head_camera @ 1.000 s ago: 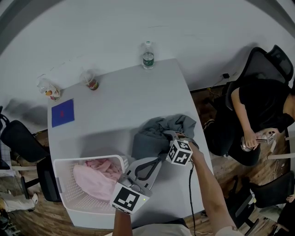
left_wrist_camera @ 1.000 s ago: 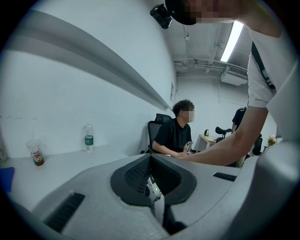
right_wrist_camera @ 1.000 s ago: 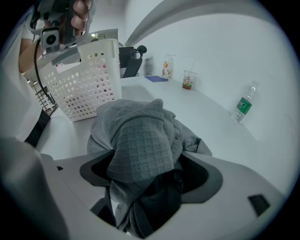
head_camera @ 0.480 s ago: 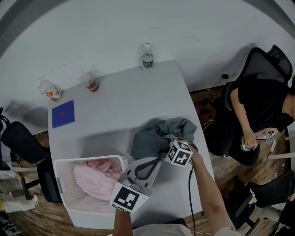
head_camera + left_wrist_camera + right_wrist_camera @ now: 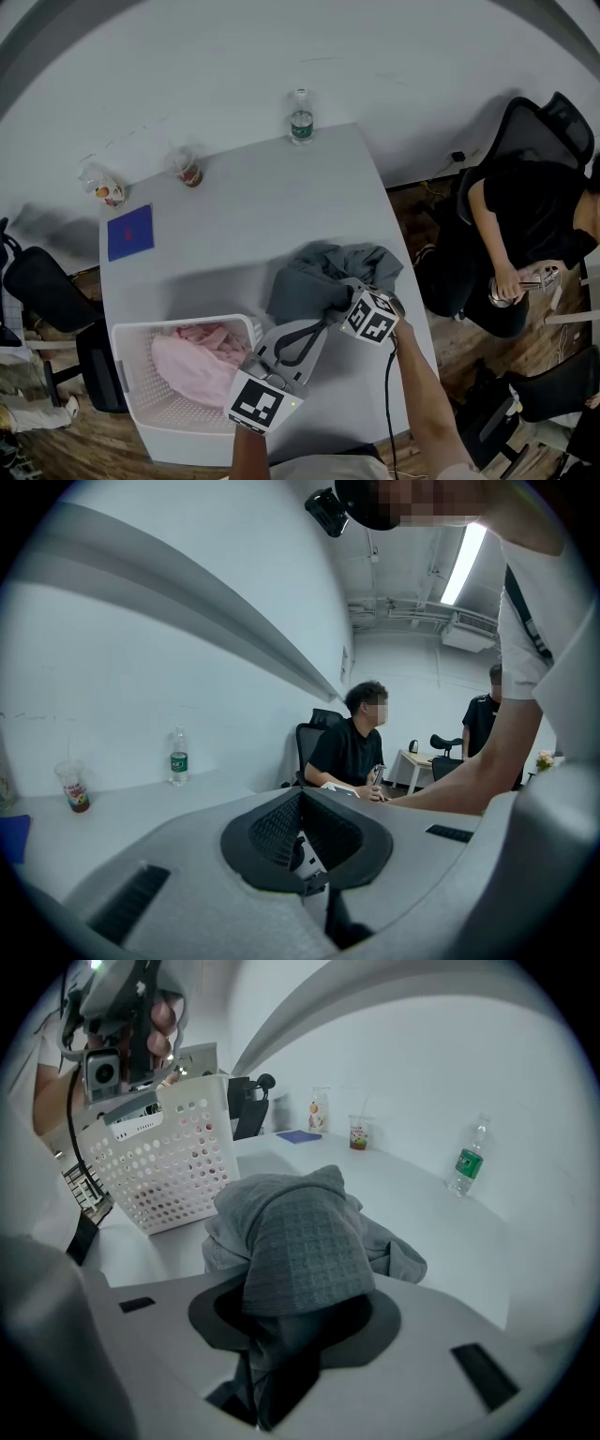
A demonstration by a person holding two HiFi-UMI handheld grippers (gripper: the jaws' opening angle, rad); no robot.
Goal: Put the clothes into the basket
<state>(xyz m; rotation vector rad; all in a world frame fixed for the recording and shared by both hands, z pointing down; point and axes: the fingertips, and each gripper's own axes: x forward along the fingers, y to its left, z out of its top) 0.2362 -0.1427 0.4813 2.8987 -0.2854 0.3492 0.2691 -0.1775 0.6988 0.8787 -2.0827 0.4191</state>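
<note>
Just closed the right hand-held gripper [image 5: 296, 1312] narrow onto a fold of the grey garment [image 5: 300, 1227] heaped right ahead. Needed lifting high, then swinging left over the basket [image 5: 173, 1171] rim without snagging trailing cloth.

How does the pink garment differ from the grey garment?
The pink garment lies inside the basket; the grey garment lies bunched on the table beside it. The pink one is untouched; the right gripper, whose jaws have just been closing, pinches the grey one. Both are crumpled.
</note>
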